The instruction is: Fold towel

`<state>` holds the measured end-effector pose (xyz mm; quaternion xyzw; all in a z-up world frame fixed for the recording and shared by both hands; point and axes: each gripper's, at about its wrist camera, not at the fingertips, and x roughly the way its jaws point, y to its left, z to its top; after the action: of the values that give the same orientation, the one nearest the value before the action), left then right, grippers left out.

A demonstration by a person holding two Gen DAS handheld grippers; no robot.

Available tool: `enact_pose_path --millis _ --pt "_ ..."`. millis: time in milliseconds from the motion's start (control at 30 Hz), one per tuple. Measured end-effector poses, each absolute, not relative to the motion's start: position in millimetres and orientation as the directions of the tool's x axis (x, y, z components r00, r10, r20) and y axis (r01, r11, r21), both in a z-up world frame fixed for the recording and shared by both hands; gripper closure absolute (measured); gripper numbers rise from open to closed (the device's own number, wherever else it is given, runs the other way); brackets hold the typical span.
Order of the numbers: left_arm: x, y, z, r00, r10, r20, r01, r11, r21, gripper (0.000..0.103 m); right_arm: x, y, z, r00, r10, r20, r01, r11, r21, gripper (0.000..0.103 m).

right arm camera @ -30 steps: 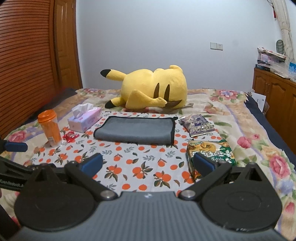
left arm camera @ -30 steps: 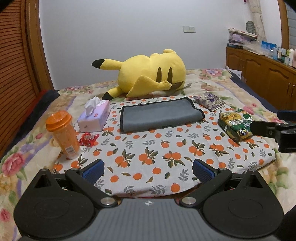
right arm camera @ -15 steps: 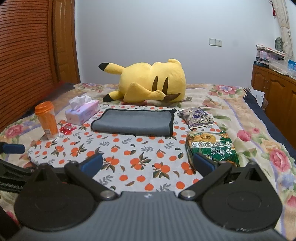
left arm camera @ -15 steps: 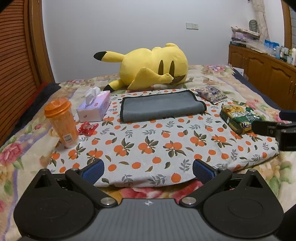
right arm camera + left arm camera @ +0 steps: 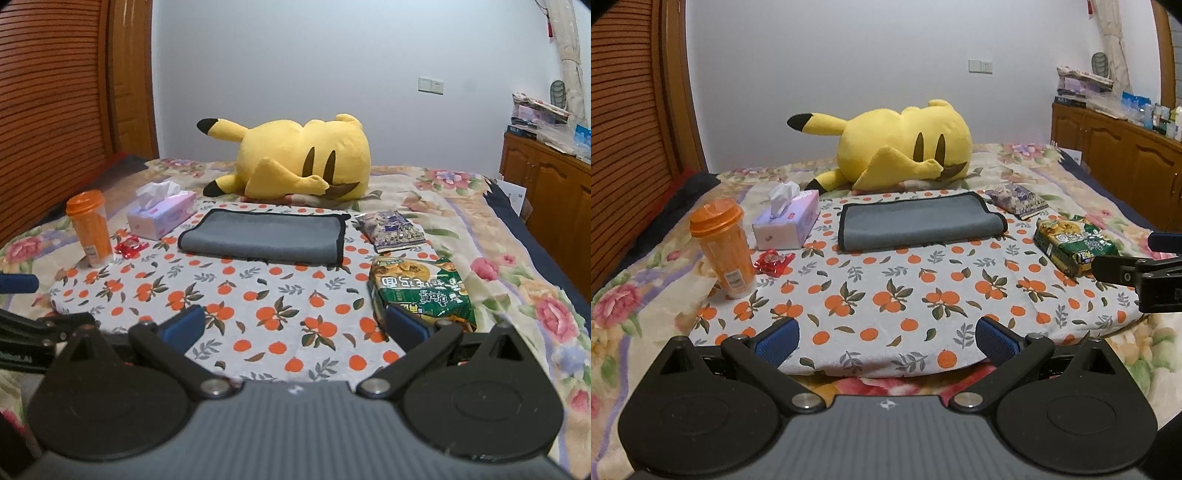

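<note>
A grey towel with black trim (image 5: pixel 918 223) lies folded flat at the far side of an orange-print cloth (image 5: pixel 905 291) on the bed; it also shows in the right wrist view (image 5: pixel 264 236). My left gripper (image 5: pixel 886 338) is open and empty, near the cloth's front edge, well short of the towel. My right gripper (image 5: pixel 295 328) is open and empty, over the cloth's front right part. The right gripper shows at the right edge of the left wrist view (image 5: pixel 1141 275).
A yellow plush toy (image 5: pixel 901 147) lies behind the towel. An orange bottle (image 5: pixel 724 247), tissue box (image 5: pixel 786 221) and red wrapper (image 5: pixel 774 261) stand left. A purple packet (image 5: pixel 1015 199) and green snack bag (image 5: pixel 1073 245) lie right. A wooden cabinet (image 5: pixel 1126 155) is far right.
Both grippers have drawn back and lowered away from the towel; the scene looks farther and the cloth's front edge now shows. Both stay open. The towel has not moved.
</note>
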<state>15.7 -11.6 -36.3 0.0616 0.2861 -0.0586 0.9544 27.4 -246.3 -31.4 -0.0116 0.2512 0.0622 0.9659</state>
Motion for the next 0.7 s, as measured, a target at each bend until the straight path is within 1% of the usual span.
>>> enact_pose_path --millis 267,700 --pt "7 -11 -30 0.864 -0.075 -0.499 0.139 0.986 0.093 0.0 23 -250 -29 0.88 0.1 -0.463 -0.103 0.994 0.019 0.0" --pt "2 -12 -25 0.89 -0.086 -0.447 0.145 0.985 0.099 0.0 18 -257 -25 0.903 0.094 -0.42 -0.085 0.996 0.039 0.0"
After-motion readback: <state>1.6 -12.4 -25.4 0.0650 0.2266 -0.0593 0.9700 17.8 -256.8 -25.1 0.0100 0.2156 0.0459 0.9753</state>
